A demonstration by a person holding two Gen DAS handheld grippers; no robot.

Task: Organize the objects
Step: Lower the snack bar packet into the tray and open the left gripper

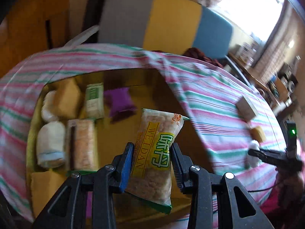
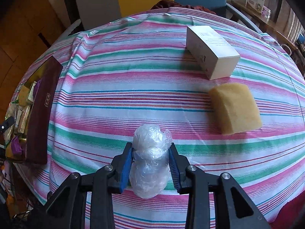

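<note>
The left gripper [image 1: 152, 158] is clamped on a clear snack packet [image 1: 155, 152] with a yellow label, its blue pads pressing the packet's sides, and holds it above the open box [image 1: 36, 187], the landmark for all that follows. Inside the box, to the left of the held packet, lie a similar snack bar [image 1: 83, 144], two white wrapped rolls [image 1: 50, 145], a yellow sponge block [image 1: 66, 97], a green-and-white packet [image 1: 94, 100] and a purple pouch [image 1: 119, 103]; the picture is blurred there, so finer detail cannot be told. The right gripper [image 2: 151, 164] is closed on a bundle of clear plastic wrap [image 2: 150, 162], which sits on the striped tablecloth [image 2: 124, 99] well to the right of the box, whose dark maroon side [image 2: 41, 114] shows at the cloth's left edge. Farther right of the box than the bundle lie a yellow sponge [image 2: 235, 107] and, just behind it, a white carton [image 2: 211, 50], the two near each other but apart.
</note>
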